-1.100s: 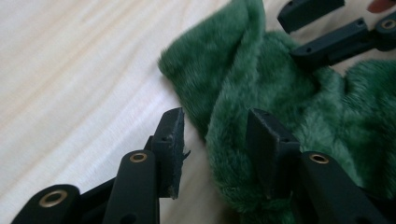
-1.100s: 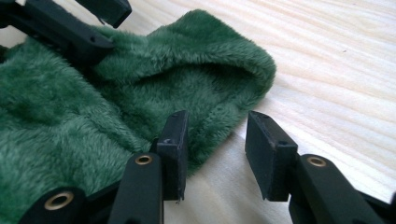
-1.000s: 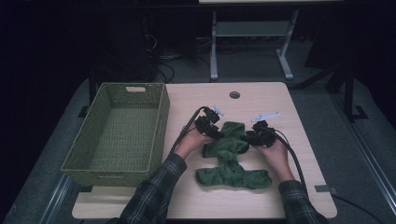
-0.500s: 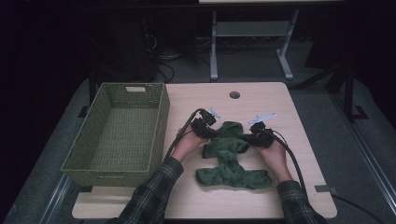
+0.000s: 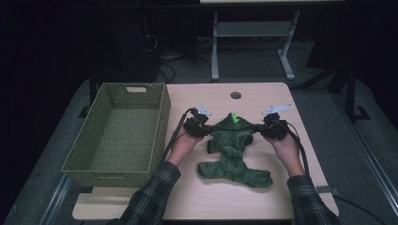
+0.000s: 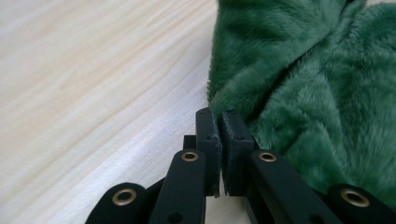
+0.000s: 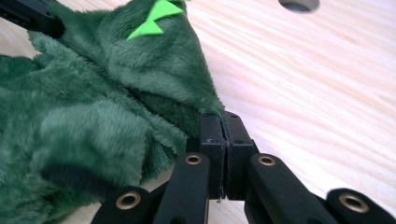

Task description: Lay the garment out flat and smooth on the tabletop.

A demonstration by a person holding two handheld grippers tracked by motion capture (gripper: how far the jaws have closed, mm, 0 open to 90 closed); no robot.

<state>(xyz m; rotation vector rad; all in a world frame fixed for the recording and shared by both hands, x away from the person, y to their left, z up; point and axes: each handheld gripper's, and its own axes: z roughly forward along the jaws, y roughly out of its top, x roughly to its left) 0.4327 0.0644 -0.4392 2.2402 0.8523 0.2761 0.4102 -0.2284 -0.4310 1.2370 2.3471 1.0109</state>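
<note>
Gripping the green costume (image 5: 233, 150) at its upper corners, the left gripper (image 5: 205, 132) and right gripper (image 5: 261, 131) had just closed, each clamped on plush. It lay mid-table (image 5: 206, 201), right of the basket (image 5: 117, 136). No writing was legible.

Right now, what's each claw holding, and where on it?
Both hold the green plush garment: left claw pinches its left upper edge, right claw its right upper edge, beside the hood.
</note>
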